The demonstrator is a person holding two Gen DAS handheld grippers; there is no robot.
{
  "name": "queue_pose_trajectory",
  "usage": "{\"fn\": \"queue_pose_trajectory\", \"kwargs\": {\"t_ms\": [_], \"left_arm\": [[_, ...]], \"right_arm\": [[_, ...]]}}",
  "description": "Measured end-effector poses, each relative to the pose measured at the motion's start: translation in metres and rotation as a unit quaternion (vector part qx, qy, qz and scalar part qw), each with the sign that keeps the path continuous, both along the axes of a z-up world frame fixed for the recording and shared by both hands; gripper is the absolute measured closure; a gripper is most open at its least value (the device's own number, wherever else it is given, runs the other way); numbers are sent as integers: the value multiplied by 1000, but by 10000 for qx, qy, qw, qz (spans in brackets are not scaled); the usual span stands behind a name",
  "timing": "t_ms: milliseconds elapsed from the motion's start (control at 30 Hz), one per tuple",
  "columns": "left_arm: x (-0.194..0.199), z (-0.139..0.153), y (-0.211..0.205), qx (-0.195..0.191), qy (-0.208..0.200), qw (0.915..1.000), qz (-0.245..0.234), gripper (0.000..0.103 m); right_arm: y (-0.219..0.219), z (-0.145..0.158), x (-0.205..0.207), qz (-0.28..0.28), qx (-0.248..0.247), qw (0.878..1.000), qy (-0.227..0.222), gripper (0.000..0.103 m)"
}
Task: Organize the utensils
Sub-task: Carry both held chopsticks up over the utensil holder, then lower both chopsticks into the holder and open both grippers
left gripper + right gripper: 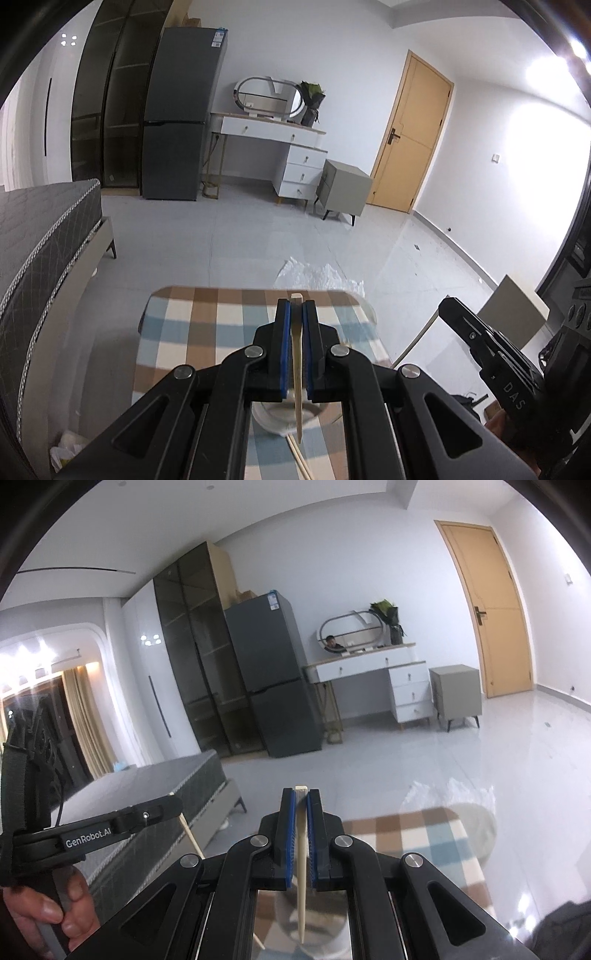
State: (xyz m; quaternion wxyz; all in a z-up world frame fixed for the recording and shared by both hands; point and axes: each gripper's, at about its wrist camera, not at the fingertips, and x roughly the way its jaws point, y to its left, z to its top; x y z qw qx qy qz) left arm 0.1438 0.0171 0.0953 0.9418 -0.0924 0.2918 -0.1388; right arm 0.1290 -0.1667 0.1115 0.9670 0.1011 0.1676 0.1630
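The left gripper [296,325] is clamped on a pale wooden chopstick [297,373], which stands nearly upright between its blue pads [285,347] above the checked tablecloth [207,332], its lower tip hanging just over a white bowl [271,419] with further chopsticks [301,458] lying beside that bowl. The right gripper [301,812] is likewise closed on a second chopstick [302,871], held upright over the same cloth's near edge, its tip above a grey cup [314,923]. A hand [40,915] grips the left tool's handle, away from the cloth.
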Motion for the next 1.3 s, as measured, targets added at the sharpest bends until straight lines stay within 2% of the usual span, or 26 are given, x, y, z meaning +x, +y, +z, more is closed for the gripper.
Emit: {"fn": "queue_pose_trajectory", "kwargs": {"t_ms": [233, 367, 467, 600, 733, 1100, 1300], "left_arm": [[29, 4, 3, -76, -51, 9999, 64, 101], [41, 3, 2, -98, -104, 9999, 60, 101], [46, -2, 5, -158, -298, 9994, 86, 101], [58, -17, 5, -322, -118, 9994, 110, 101], [67, -34, 3, -228, -63, 9996, 151, 101], [76, -42, -2, -202, 55, 9997, 158, 101], [77, -50, -9, -143, 296, 9995, -2, 101]], "right_arm": [[7, 7, 31, 45, -1, 10000, -84, 98], [6, 1, 45, 9, 17, 10000, -89, 98], [6, -7, 57, -66, 90, 9999, 23, 98], [3, -18, 71, -158, 167, 9996, 171, 98], [0, -29, 76, -222, 144, 9994, 208, 98], [2, -45, 82, -217, -22, 9990, 387, 98], [4, -59, 77, -111, -97, 9982, 573, 98]]}}
